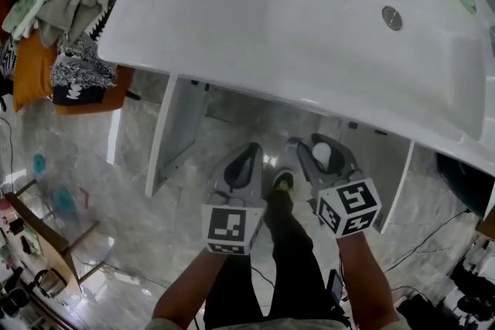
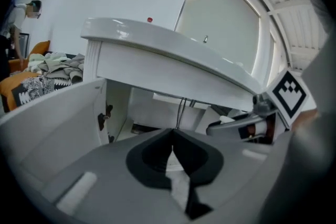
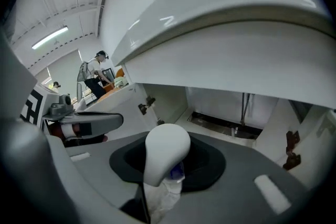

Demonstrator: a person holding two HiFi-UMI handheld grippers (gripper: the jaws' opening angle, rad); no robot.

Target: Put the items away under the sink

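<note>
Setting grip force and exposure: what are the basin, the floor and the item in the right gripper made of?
Basin: glossy white, ceramic or cast resin by its sharp highlights; can't tell which.
Floor: polished grey veined stone or stone-look tile; it shows reflections.
Item: smooth white rounded top with a satin sheen, probably plastic; bluish part beneath.

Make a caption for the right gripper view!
Right gripper holds a white rounded plastic item before the open white under-sink cabinet.
</note>
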